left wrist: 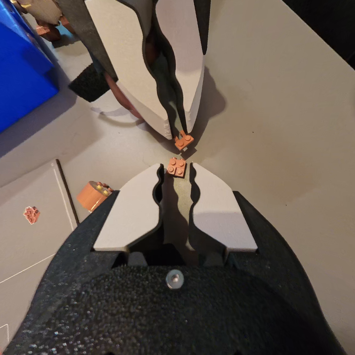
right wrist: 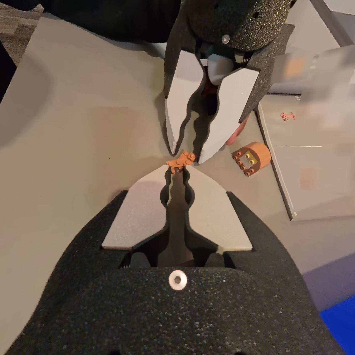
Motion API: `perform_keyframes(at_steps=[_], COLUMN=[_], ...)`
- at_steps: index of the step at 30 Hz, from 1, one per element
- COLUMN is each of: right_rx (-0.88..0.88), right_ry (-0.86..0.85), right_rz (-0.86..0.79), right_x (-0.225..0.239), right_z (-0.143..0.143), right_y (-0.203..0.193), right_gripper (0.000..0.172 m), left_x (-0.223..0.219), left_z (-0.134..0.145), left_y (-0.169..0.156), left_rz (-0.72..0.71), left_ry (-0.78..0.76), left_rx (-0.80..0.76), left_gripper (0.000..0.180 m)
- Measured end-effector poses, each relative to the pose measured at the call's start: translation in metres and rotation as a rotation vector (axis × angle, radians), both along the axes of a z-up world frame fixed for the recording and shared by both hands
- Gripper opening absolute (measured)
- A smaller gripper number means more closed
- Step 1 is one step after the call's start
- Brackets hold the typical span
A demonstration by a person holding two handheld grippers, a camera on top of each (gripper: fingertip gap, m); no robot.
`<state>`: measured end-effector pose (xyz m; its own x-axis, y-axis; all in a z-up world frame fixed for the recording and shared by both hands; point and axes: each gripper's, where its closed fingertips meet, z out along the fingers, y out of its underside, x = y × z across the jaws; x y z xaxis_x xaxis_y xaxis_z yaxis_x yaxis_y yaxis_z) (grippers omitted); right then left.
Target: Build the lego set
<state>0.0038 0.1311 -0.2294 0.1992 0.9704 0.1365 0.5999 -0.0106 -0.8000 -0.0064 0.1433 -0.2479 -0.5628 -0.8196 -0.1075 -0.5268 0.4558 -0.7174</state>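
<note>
While the right gripper [right wrist: 176,169] clenches a small orange clip plate [right wrist: 177,162] by its tabs, the left gripper [left wrist: 176,167] stands released, its fingertips apart around a square orange plate [left wrist: 176,168] lying on the surface [left wrist: 269,134], neither pad pressing it. The two plates are close but not joined. A rounded brown block [right wrist: 251,158] lies nearby; a blue bin [left wrist: 21,63] sits farther off, its contents hidden.
</note>
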Motion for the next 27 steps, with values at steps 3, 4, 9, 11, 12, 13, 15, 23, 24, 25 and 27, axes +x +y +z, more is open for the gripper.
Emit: perform_keyframes(at_steps=[3, 4, 9, 11, 12, 13, 15, 23, 24, 25, 27], right_rx=[0.016, 0.025, 0.066, 0.075, 0.077, 0.079, 0.082, 0.103, 0.106, 0.106, 0.108], right_ry=[-0.011, -0.015, -0.027, -0.023, -0.023, -0.023, -0.029, -0.047, -0.049, -0.05, -0.052], right_rz=[-0.012, -0.017, -0.046, -0.062, -0.069, -0.073, -0.081, -0.1, -0.102, -0.103, -0.105], right_x=[0.0, 0.0, -0.001, -0.001, -0.001, -0.002, -0.002, -0.002, -0.002, -0.002, -0.003], right_z=[-0.001, -0.001, -0.001, 0.0, 0.0, 0.0, -0.001, -0.002, -0.002, -0.002, -0.002], right_y=[0.001, 0.002, 0.005, 0.007, 0.008, 0.008, 0.009, 0.012, 0.012, 0.012, 0.012], right_gripper=[0.011, 0.011, 0.011, 0.011, 0.011, 0.011, 0.011, 0.011, 0.011, 0.011, 0.011], left_x=[-0.001, 0.0, 0.002, 0.003, 0.003, 0.003, 0.002, 0.001, 0.001, 0.001, 0.001], left_z=[0.0, 0.0, 0.002, 0.003, 0.004, 0.005, 0.006, 0.007, 0.007, 0.007, 0.007], left_y=[0.0, 0.001, 0.005, 0.003, 0.002, 0.001, -0.001, 0.0, 0.0, 0.001, 0.002], left_rz=[0.028, 0.062, 0.243, 0.296, 0.318, 0.339, 0.383, 0.469, 0.472, 0.476, 0.481], left_ry=[0.004, 0.0, -0.038, -0.057, -0.066, -0.077, -0.095, -0.116, -0.117, -0.118, -0.118], left_rx=[-0.01, -0.006, 0.028, 0.048, 0.059, 0.07, 0.09, 0.131, 0.132, 0.133, 0.134], left_gripper=[0.017, 0.017, 0.016, 0.016, 0.016, 0.016, 0.016, 0.016, 0.016, 0.016, 0.016])
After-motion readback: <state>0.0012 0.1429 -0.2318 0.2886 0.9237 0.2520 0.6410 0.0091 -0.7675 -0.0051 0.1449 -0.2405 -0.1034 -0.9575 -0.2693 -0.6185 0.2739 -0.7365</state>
